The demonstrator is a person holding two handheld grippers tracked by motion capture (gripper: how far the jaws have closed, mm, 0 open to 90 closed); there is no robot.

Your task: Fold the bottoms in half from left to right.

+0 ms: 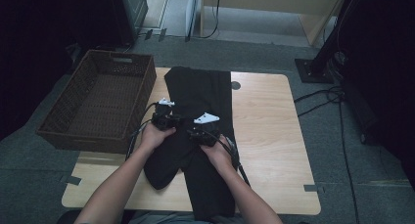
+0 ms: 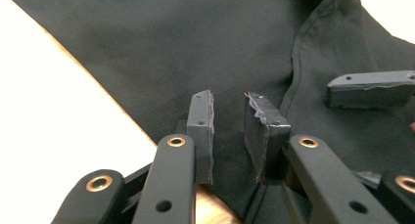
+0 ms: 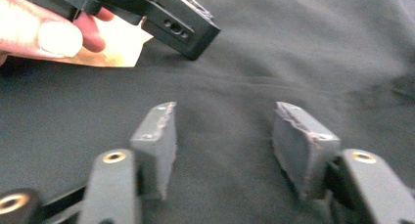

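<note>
Nearest the person, a pair of black trousers (image 1: 205, 136) lies lengthwise down the middle of the wooden table (image 1: 269, 136), its lower end reaching the near edge and a folded part spreading to the left. Both hands rest on the cloth about midway along it. The left gripper (image 2: 229, 131) hovers over the fabric near its left edge with its jaws a narrow gap apart, nothing pinched between the pads. The right gripper (image 3: 222, 145), just beside it, has its jaws spread wider above the dark cloth and grips nothing. Farther off, at the table's left, stands a brown wicker basket (image 1: 63, 111).
</note>
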